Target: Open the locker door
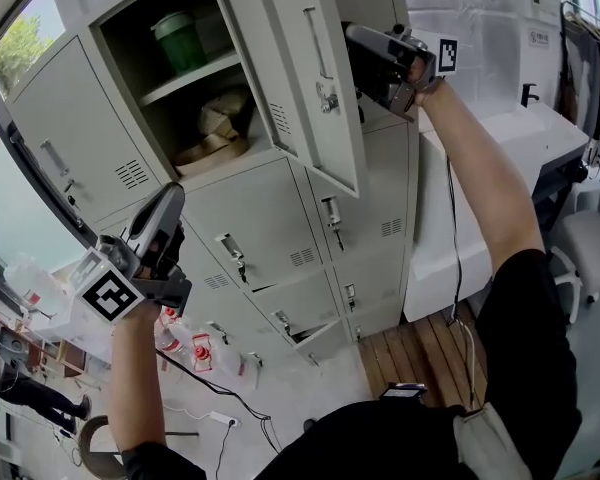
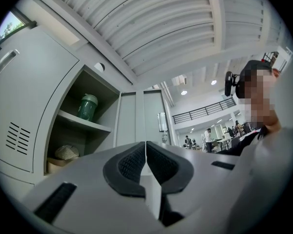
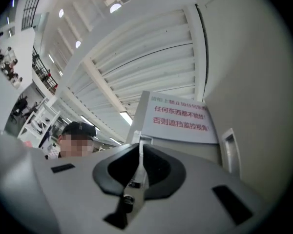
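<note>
The grey upper locker door (image 1: 300,78) stands swung open toward me, its handle and lock (image 1: 328,96) on the outer face. My right gripper (image 1: 357,60) is raised at the door's free edge beside the lock. In the right gripper view its pads (image 3: 156,167) are nearly together on a thin grey strip of the door's edge (image 3: 141,147). The open compartment (image 1: 185,78) holds a green jar (image 1: 180,40) on a shelf and a crumpled pale bundle (image 1: 220,118) below. My left gripper (image 1: 170,196) hangs low at the left, shut and empty, pads (image 2: 132,162) touching.
Closed locker doors (image 1: 255,228) fill the cabinet below, and one low door (image 1: 305,333) sits slightly ajar. A white counter (image 1: 540,138) stands to the right. Bottles (image 1: 195,353) and a cable (image 1: 230,398) lie on the floor at the left. A white sign with red print (image 3: 179,118) hangs overhead.
</note>
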`<action>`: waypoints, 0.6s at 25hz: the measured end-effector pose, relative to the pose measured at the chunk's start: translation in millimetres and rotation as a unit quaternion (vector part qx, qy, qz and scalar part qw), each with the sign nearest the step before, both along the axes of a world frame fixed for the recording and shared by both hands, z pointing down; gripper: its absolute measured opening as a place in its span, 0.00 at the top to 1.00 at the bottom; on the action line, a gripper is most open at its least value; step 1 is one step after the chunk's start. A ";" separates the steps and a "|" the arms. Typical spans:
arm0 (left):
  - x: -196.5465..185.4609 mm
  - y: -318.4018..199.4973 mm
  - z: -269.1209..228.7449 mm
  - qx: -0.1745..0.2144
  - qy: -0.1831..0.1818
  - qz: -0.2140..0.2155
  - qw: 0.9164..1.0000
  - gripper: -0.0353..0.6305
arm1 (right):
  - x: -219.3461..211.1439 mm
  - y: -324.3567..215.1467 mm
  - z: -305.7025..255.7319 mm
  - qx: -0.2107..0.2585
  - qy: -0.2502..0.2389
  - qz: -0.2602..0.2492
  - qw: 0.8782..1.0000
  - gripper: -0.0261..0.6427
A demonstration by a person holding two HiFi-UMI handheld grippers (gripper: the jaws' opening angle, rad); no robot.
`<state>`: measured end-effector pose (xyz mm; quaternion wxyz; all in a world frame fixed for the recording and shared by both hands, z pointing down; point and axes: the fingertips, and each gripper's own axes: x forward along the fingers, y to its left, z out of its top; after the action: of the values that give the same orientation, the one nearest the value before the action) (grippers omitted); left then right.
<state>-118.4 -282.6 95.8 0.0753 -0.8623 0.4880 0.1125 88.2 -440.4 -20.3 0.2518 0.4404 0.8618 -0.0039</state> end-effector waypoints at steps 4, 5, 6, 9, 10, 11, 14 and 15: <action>2.6 -5.0 8.4 -0.005 0.009 0.012 1.000 0.92 | 0.2 -1.6 5.0 0.015 0.000 0.114 0.993 0.91; 2.8 -6.2 10.9 -0.006 0.009 0.013 1.000 0.92 | -1.4 -0.9 7.4 0.021 0.002 0.150 0.988 0.91; 2.9 -7.2 13.5 -0.006 0.007 0.013 1.000 0.92 | -3.0 -0.5 10.6 0.027 0.005 0.187 0.982 0.91; 2.4 -9.4 22.1 -0.002 0.000 0.008 1.000 0.92 | -2.2 2.0 24.6 0.046 -0.001 0.284 0.958 0.91; 2.2 -9.9 25.6 0.001 0.000 0.007 1.000 0.92 | 0.2 2.8 30.1 0.052 -0.008 0.312 0.949 0.91; 2.0 -10.4 29.6 0.003 0.001 0.006 1.000 0.92 | 3.1 2.5 35.7 0.057 -0.014 0.341 0.938 0.91; 2.4 -12.2 41.8 0.011 -0.004 -0.001 1.000 0.92 | 11.6 -1.6 52.1 0.069 -0.024 0.428 0.901 0.92; 3.0 -12.8 45.5 0.015 -0.010 -0.005 1.000 0.92 | 13.7 -2.4 58.5 0.075 -0.023 0.455 0.887 0.92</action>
<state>-115.5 -295.3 141.4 0.0936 -0.8596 0.4901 0.1105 101.9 -442.7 38.2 0.2124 0.0177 0.9592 0.1858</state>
